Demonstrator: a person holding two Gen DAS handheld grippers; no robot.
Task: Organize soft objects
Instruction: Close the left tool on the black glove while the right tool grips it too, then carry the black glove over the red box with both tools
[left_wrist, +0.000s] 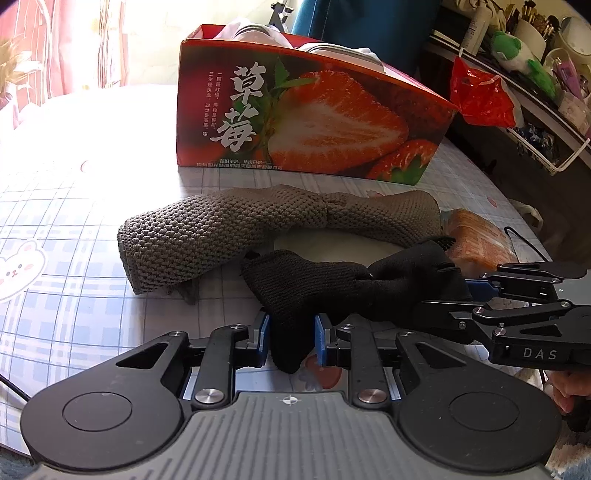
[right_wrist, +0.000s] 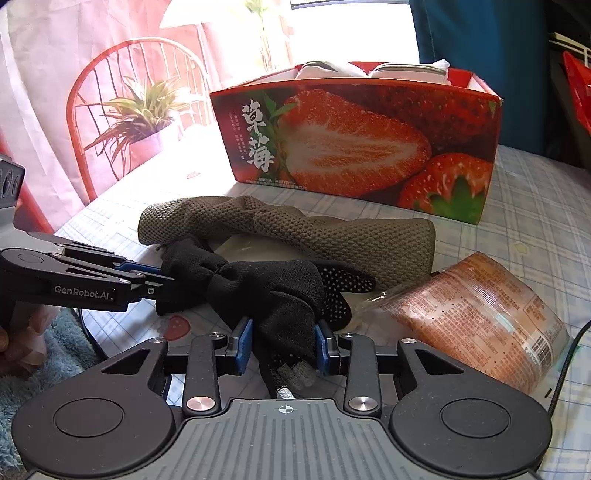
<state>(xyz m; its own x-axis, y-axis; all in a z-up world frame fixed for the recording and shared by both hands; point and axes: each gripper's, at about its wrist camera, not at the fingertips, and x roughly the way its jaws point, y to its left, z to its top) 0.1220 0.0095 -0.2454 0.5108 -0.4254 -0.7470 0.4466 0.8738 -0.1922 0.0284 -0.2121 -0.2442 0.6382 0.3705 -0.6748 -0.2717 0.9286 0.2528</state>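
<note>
The black knotted gloves (left_wrist: 332, 284) are pinched at one end by the left hand-held gripper (left_wrist: 291, 336) and at the other by the right hand-held gripper (right_wrist: 284, 341), low over the tabletop (left_wrist: 92, 236). The grey knitted pair (left_wrist: 229, 229) is left lying before the strawberry box (left_wrist: 314, 122), where light items are already stowed.

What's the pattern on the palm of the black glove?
Small white dots on black glove fabric, clearest in the right wrist view.

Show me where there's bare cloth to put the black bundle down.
Free: the checked tablecloth left of the grey knitted bundle, and the patch right of the strawberry box, behind the snack packet. Crowded: the middle, where both tongs grip the black gloves in front of the grey bundle.
</note>
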